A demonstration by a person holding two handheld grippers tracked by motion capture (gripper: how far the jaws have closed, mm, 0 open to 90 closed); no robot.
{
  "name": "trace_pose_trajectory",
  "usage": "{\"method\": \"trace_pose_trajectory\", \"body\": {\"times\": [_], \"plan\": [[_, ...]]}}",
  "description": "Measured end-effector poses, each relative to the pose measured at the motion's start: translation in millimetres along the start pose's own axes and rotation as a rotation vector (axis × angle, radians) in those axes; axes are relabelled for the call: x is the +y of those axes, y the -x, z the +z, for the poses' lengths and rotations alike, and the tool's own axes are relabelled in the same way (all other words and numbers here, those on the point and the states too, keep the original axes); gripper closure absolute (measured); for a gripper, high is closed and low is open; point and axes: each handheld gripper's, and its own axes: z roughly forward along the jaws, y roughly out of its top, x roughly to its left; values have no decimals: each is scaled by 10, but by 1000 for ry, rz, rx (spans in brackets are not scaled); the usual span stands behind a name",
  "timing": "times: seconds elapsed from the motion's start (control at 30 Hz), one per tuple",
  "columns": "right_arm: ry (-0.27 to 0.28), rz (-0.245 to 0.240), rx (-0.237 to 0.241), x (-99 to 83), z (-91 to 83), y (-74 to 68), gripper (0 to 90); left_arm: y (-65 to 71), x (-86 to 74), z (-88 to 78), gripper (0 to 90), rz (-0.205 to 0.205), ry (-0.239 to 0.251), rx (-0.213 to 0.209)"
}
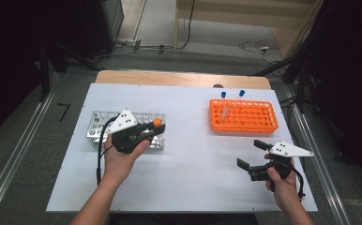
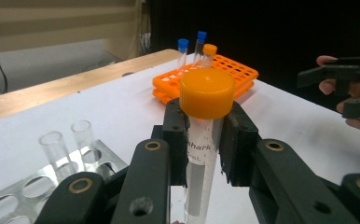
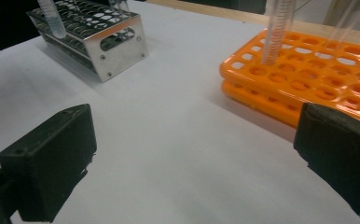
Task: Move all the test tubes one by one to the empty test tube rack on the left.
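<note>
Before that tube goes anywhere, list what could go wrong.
1. The left claw grips the tube just under its orange cap, so the long lower part hangs free and may swing or slip in the pads.
2. Open glass tubes stand in the metal rack right beside it; a low pass could knock them.
3. The right claw is open in front of the orange rack, so the two claws could meet there.
</note>
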Motion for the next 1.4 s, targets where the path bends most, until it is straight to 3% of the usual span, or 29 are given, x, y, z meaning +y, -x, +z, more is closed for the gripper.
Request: {"method": "trace_pose_trajectory", "body": {"times": [0.27, 0.5, 1.07, 1.4], "plan": [[-6, 32, -30, -112, -96, 244, 0, -177, 76, 19, 748, -12, 10, 66], [-7, 52, -61, -174, -108, 347, 0, -342, 155, 32, 748, -32, 26, 115], [-5, 62, -70, -199, -112, 381, 0, -715, 154, 91, 748, -58, 33, 257], [-6, 64, -70, -200, -109, 376, 0, -780, 103, 214, 748, -66, 33, 285]]}}
